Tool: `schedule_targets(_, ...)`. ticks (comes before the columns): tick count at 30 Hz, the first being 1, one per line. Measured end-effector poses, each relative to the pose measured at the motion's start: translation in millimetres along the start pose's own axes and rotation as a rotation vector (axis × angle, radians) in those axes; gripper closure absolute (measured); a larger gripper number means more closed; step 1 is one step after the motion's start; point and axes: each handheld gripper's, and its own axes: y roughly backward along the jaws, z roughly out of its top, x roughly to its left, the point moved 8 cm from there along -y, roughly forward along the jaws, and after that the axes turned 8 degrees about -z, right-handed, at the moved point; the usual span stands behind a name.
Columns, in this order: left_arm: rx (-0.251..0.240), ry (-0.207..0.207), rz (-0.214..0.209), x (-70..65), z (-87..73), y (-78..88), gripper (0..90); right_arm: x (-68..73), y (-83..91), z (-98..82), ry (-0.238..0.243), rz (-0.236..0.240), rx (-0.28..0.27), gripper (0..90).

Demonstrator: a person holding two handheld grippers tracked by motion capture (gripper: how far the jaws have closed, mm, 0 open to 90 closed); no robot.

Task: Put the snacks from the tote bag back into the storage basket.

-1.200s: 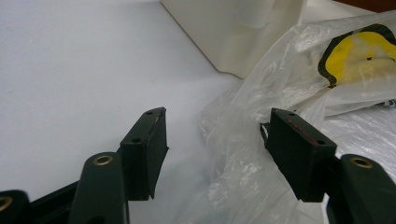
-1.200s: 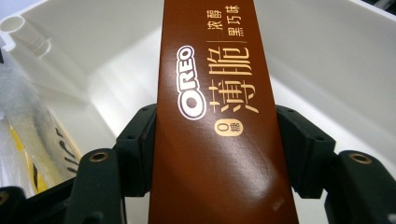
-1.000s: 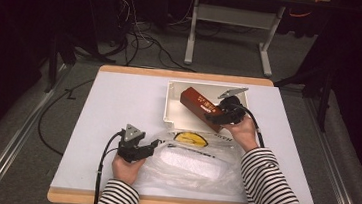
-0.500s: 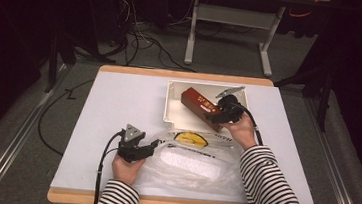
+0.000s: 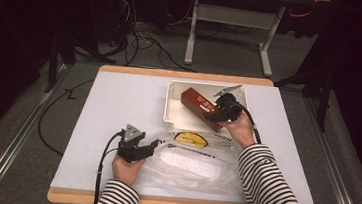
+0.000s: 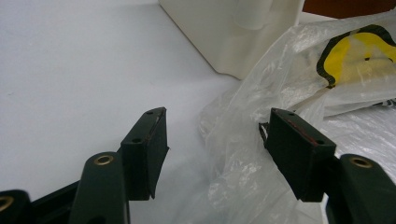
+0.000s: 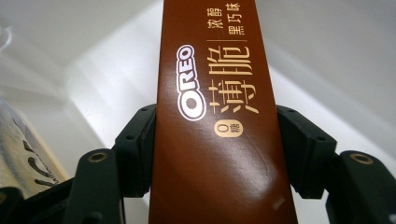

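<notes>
The right gripper clamps the brown Oreo box held slanted over the white bin, not yet laid flat inside, while the left gripper, jaws apart, rests at the clear plastic bag on the table.

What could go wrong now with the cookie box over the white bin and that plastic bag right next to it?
The right claw grips the brown Oreo box near one end only, so the long box might tip or slip as it goes into the white bin. The box lies slanted across the bin and could catch on a wall. The left claw stands open at the clear plastic bag, whose loose film could snag on a pad.
</notes>
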Motion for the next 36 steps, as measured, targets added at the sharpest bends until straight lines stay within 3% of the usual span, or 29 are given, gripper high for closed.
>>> schedule_targets(9, 0.0, -0.001, -0.003, -0.3, 0.0, 0.1, 38.5, 3.5, -6.8, -4.8, -0.002, 0.007, 0.029, 36.1)
schedule_targets(19, -0.001, -0.004, 0.0, -0.5, 0.0, -0.2, 38.5, 5.8, 9.0, -2.0, -0.036, 0.03, -0.051, 35.3)
schedule_targets(25, -0.004, -0.004, 0.0, -0.7, 0.1, 0.1, 38.5, 6.2, 19.2, -1.3, -0.078, 0.043, -0.094, 48.4)
schedule_targets(32, -0.008, -0.001, -0.002, -0.5, 0.2, 0.5, 38.4, 13.6, 26.3, -2.9, -0.066, 0.03, -0.096, 60.1)
schedule_targets(36, -0.01, -0.003, -0.009, -1.0, 0.4, 0.6, 38.5, 14.7, 35.6, -2.1, -0.079, 0.024, -0.166, 71.7)
